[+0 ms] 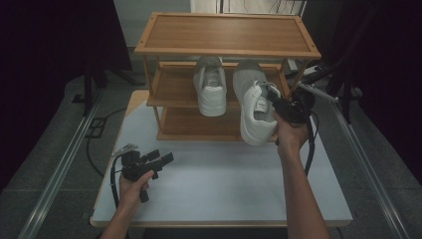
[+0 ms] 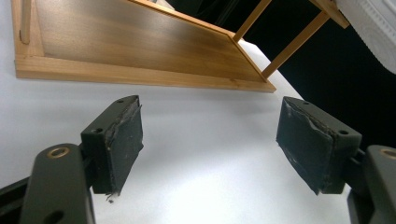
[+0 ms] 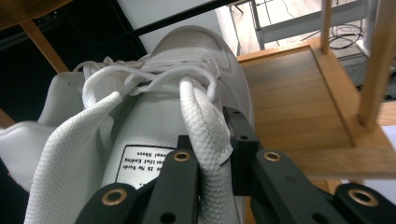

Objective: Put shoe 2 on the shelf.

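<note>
A white sneaker [image 1: 255, 107] hangs in the air in front of the wooden shoe rack's [image 1: 226, 47] middle shelf, toe toward the rack. My right gripper [image 1: 275, 101] is shut on its collar; in the right gripper view the jaws pinch the white mesh edge [image 3: 205, 140] of that sneaker [image 3: 154, 126]. A second white sneaker [image 1: 209, 84] rests on the middle shelf [image 1: 171, 89], to the left. My left gripper [image 1: 161, 158] hovers low over the white table [image 1: 224, 174] at the front left, open, with nothing between its pads [image 2: 119, 140].
The three-tier rack stands at the table's back edge; its bottom shelf [image 2: 135, 51] lies just ahead of the left gripper. The top shelf [image 1: 226, 32] is bare. Dark stands and cables [image 1: 343, 74] crowd the floor to the right of the table.
</note>
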Tool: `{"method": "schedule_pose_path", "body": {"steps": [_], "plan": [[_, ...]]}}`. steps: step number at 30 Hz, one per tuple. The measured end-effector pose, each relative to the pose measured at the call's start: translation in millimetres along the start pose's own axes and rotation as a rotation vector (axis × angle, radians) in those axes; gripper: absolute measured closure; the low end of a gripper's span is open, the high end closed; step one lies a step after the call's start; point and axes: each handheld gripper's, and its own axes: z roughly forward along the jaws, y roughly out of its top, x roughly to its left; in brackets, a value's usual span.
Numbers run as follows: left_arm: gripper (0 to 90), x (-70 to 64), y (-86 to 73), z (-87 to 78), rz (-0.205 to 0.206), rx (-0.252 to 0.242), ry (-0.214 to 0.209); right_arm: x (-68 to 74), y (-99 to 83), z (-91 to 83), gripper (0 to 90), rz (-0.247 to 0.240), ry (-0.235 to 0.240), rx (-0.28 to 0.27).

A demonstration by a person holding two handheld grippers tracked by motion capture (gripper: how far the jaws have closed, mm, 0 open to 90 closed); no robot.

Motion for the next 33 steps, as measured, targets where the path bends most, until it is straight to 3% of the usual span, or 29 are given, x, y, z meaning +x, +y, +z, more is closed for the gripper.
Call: {"method": "schedule_pose_path", "body": {"steps": [6,14,33], "plan": [[22.8,2.5,1.5,-4.9,-0.012,-0.014,0.003,5.8,2.0,13.3,83.5,0.01,0.004,-0.004],[22.9,3.6,2.5,-7.7,-0.016,-0.021,0.001,10.7,6.9,18.2,83.5,0.037,0.01,-0.005],[22.9,4.1,4.7,-11.0,-0.017,-0.035,0.011,18.1,26.7,45.6,83.2,0.061,-0.041,-0.041]]}}
